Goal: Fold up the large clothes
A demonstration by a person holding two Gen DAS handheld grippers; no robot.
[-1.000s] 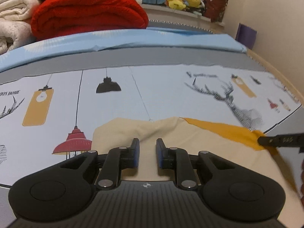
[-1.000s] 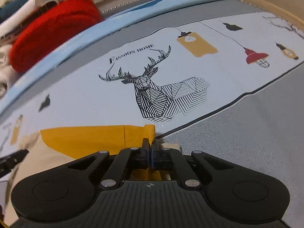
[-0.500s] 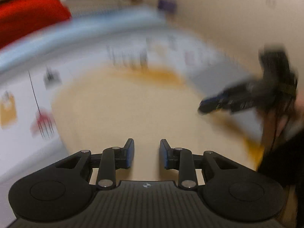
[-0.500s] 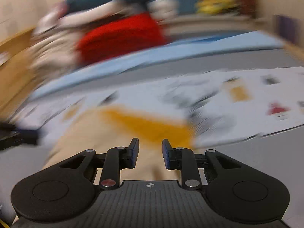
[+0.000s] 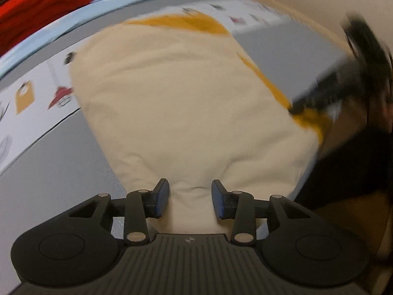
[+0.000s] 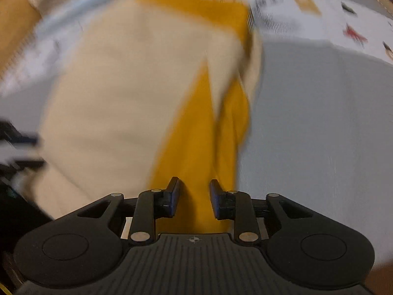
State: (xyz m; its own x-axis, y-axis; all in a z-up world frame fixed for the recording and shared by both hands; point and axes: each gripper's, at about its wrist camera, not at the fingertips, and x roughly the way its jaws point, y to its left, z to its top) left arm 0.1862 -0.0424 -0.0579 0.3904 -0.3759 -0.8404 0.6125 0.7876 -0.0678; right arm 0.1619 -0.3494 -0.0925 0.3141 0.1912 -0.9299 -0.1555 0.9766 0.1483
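The left tool (image 5: 190,198) hangs with its jaws parted, and they have just been opening wider; a bunched near edge of the cream garment (image 5: 186,103) sits in the gap, but the pads stand clear of it on both sides, so nothing is gripped. Over to the right tool (image 6: 194,200): released too, its jaws having sprung apart a moment back, with a mustard-yellow strip (image 6: 194,147) of the same garment running up between the fingers, untouched by either pad.

Outward from there, the garment lies spread on the bed (image 5: 81,152), cream on top with yellow panels showing along its far edge and down its right side. Its long axis runs away from both tools, from the near hem at the fingers towards the printed sheet (image 5: 32,93) beyond. In the left view the right tool shows as a dark blur over the yellow corner at the right, so the two tools flank the near end, left on the cream side, right on the yellow side.

That's the relation that counts: the cloth stretches straight ahead of both tools, each equally close to its own near corner. My read is that the next fold takes this near edge forward over the far one, both tools needing to close on their corners first. A red blanket (image 5: 41,7) sits well back, clear of it all.
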